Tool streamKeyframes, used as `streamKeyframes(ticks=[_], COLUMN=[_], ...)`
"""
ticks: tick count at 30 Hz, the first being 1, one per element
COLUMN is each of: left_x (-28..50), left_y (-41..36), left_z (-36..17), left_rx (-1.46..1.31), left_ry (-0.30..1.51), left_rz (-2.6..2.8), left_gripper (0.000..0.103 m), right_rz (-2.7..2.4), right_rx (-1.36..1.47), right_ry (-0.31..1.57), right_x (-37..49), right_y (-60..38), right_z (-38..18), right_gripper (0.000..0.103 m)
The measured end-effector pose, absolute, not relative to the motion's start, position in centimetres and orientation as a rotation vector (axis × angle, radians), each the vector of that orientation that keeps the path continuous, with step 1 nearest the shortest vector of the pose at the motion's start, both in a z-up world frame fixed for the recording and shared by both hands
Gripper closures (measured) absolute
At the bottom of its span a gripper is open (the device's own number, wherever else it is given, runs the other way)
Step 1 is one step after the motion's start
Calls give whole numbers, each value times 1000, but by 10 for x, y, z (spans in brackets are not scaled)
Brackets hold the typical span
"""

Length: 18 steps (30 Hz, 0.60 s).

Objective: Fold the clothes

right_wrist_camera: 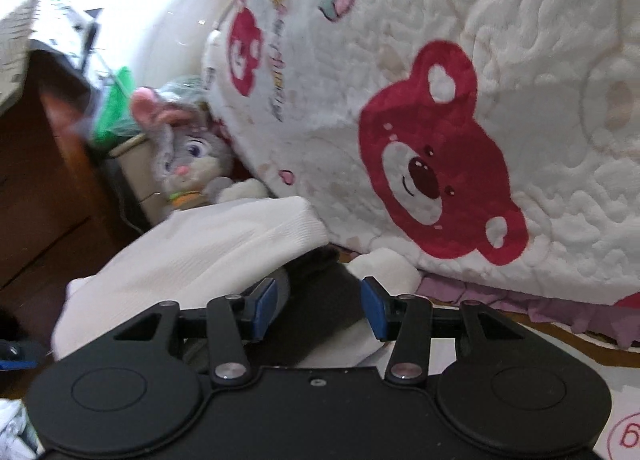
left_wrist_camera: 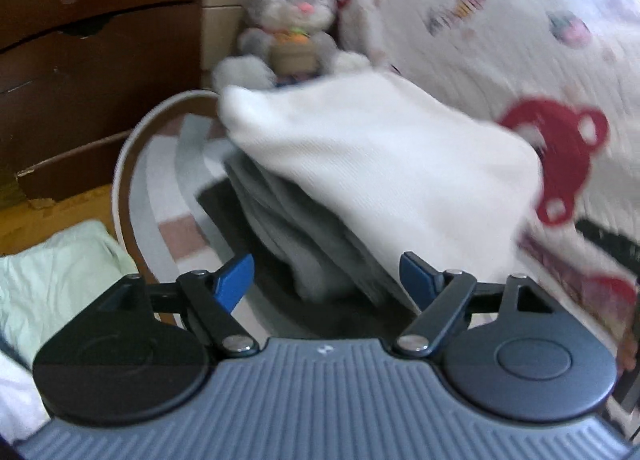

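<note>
A folded white garment lies on top of a stack of grey folded clothes on a round striped rug. My left gripper is open just in front of the stack, its blue pads apart with nothing pressed between them. In the right wrist view the same white garment lies over a dark grey piece. My right gripper is open close above that dark cloth; the pads stand either side of it without pressing.
A white quilt with red bears hangs down beside the stack. A grey plush rabbit sits behind the clothes. A brown wooden dresser stands at the left. A pale green cloth lies at the near left.
</note>
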<state>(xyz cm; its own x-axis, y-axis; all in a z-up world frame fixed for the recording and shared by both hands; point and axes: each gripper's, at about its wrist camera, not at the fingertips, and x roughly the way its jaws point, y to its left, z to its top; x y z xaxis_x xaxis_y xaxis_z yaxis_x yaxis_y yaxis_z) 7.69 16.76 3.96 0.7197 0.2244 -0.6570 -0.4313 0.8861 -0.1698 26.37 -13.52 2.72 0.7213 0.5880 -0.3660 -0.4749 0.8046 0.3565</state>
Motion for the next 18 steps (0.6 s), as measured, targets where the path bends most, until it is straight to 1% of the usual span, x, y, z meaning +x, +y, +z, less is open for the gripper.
streamKeyframes(ticks=[4, 8, 11, 13, 18], left_x=[65, 52, 39, 30, 13], left_y=[107, 61, 33, 17, -24], left_z=[32, 21, 13, 7, -3], left_rx=[-265, -211, -162, -137, -106], left_ry=[725, 753, 781, 790, 807], left_rz=[363, 385, 435, 459, 422], left_gripper=[16, 14, 11, 8, 7], right_rz=[635, 661, 670, 673, 678], right_rx=[204, 144, 104, 79, -10], right_ry=[456, 435, 416, 404, 404], right_x=[230, 188, 154, 132, 84], right_y=[-154, -178, -199, -212, -233], right_z=[30, 33, 35, 35, 32], right_gripper=[49, 43, 39, 36, 34])
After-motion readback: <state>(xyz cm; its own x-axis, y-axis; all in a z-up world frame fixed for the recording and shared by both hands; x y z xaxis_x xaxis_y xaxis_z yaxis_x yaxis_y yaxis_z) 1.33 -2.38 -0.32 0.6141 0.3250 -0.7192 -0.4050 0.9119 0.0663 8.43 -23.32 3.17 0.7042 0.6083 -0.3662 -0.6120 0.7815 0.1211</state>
